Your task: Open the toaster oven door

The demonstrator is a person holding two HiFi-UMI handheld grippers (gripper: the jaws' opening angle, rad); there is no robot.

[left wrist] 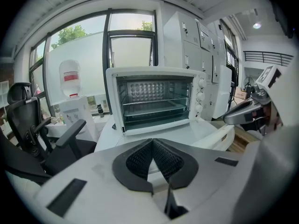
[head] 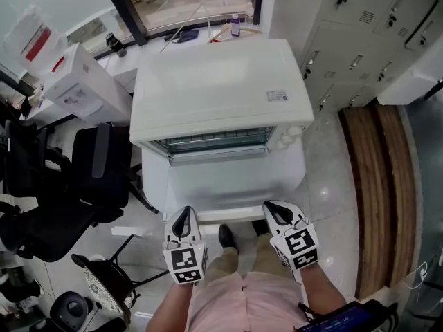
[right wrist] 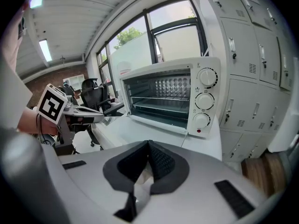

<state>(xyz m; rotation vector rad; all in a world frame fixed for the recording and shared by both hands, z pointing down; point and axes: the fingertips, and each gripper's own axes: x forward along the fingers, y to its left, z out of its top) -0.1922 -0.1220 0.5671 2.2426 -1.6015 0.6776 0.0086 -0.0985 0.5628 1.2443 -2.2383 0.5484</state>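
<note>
As the door (head: 232,178) already lies flat, status: task looks done, nothing left.
toaster oven (head: 221,88): 12 o'clock, cavity open, racks (left wrist: 154,104) bare.
left gripper (head: 183,216): 7 o'clock, jaws pressed together, empty.
right gripper (head: 278,211): 5 o'clock, jaws together, empty, near door's front edge.
</note>
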